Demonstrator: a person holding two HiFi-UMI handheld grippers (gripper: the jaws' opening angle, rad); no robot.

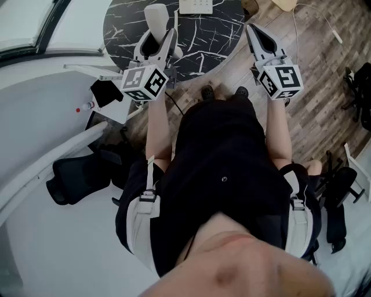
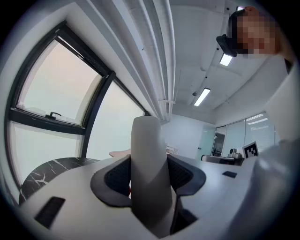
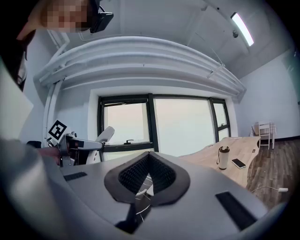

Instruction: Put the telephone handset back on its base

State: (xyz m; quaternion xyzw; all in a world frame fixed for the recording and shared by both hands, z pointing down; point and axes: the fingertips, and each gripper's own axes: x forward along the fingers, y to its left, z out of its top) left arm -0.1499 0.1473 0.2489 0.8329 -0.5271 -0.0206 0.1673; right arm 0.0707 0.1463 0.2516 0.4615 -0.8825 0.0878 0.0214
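Marble table [image 1: 214, 40], telephone base [image 1: 195, 6] cut off above the handset [image 1: 156, 14]

**Item 1: telephone handset** [image 1: 156, 16]
- Quantity: 1.
- Look: white to pale grey, smooth, matt, with a rounded end.
- State: off its base. It is clamped in the left hand-held gripper [image 1: 159, 36], whose 2 jaws press on its opposite flanks.
- Pose: in the left gripper view the handset [image 2: 147, 173] stands lengthwise along the jaws, its rounded end reaching well past them.
- Place: held over the near left part of a round black worktop [image 1: 203, 40] with white veining.

**Item 2: base** [image 1: 195, 6]
- Quantity: 1.
- Look: white, flat, straight-edged, with small dark marks on its face.
- Place: it lies on the far part of the worktop and is cut by the picture's top edge. It sits just right of the handset, not touching it.
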